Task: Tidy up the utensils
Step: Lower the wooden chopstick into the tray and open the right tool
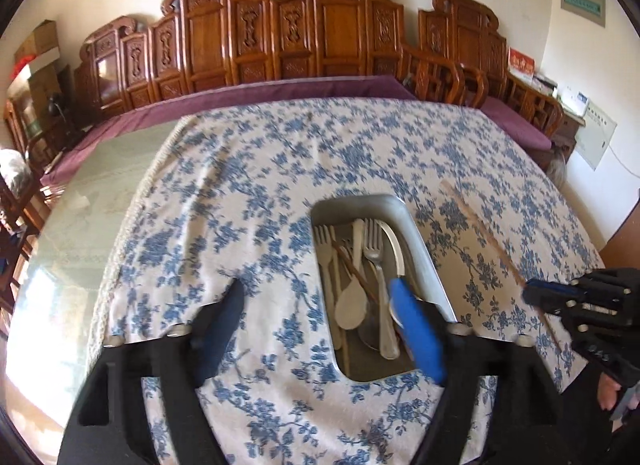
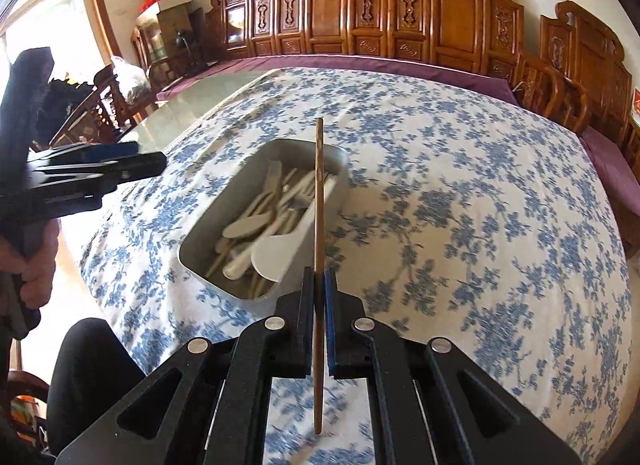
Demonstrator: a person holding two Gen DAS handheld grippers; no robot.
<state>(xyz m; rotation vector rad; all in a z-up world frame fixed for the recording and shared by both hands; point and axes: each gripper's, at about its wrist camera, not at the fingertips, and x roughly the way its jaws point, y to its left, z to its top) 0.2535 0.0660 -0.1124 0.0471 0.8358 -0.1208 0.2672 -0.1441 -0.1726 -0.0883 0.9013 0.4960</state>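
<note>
A metal tray [image 1: 425, 251] on the floral tablecloth holds several utensils: metal forks [image 1: 374, 243], pale spoons [image 1: 351, 305] and a brown chopstick [image 1: 356, 271]. My left gripper [image 1: 317, 284] hangs open above the tray's near end, with nothing between its fingers. Its blue pad [image 1: 416, 329] overlaps the tray's right rim in the left wrist view. My right gripper [image 2: 319, 273] is shut on a wooden chopstick [image 2: 319, 185], which points away from me beside the tray [image 2: 200, 243]. The left wrist view shows that gripper [image 1: 536, 293] at the right, with the chopstick [image 1: 482, 227] slanting up-left.
The blue floral tablecloth [image 1: 240, 193] covers most of a glass-topped table [image 1: 80, 225]. A carved wooden bench [image 1: 340, 25] with a purple cushion runs along the far side. A person's hand [image 2: 38, 269] holds the left gripper [image 2: 150, 159] at the left of the right wrist view.
</note>
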